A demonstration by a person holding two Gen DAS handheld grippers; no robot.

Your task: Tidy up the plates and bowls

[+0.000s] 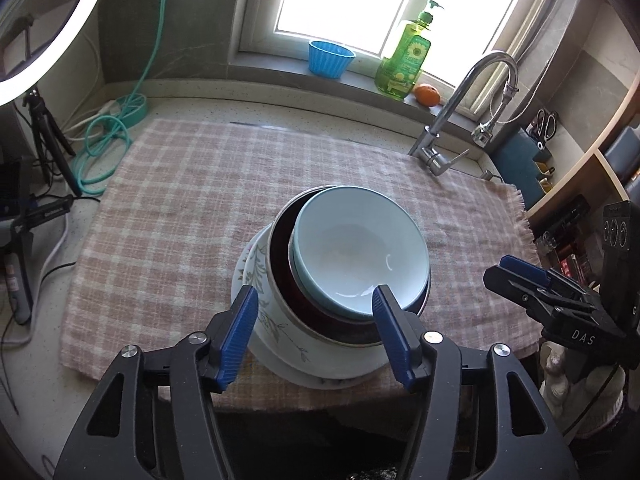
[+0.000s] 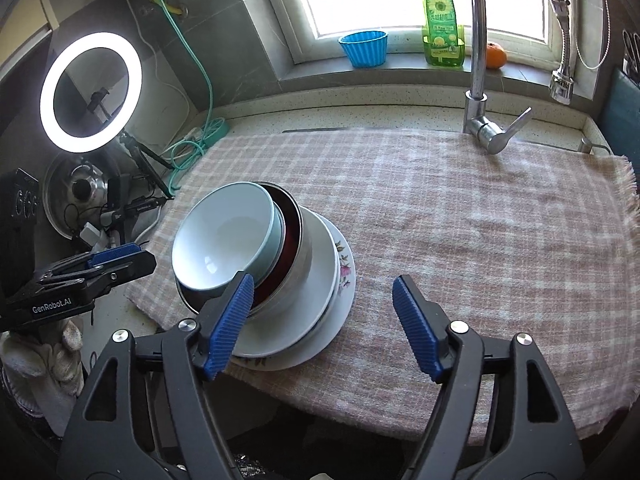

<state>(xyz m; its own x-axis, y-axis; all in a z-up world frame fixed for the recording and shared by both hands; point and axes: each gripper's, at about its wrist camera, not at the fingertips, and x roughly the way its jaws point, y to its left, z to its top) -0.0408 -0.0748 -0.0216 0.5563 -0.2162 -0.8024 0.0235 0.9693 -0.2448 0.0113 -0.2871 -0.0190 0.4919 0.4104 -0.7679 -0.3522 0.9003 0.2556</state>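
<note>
Pink checked cloth (image 2: 460,216) covers the bench; on it a floral plate (image 2: 344,276), white plate (image 2: 316,272), steel bowl (image 2: 302,256) and pale-blue bowl (image 2: 224,236) (tilted) stack. Left claw (image 1: 316,336) and right claw (image 2: 322,328) gape, empty, near the stack.

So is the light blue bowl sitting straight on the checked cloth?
No, the light blue bowl rests inside a metal bowl stacked on plates.

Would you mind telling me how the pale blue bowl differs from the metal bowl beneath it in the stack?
The pale blue bowl is glossy ceramic with a whitish inside; the metal bowl has a steel wall and a dark red inside. The pale blue bowl is narrower and nests inside the metal bowl, tilted against one side of it, while the metal bowl sits level on the plates. Both are round, upright and look empty.
</note>
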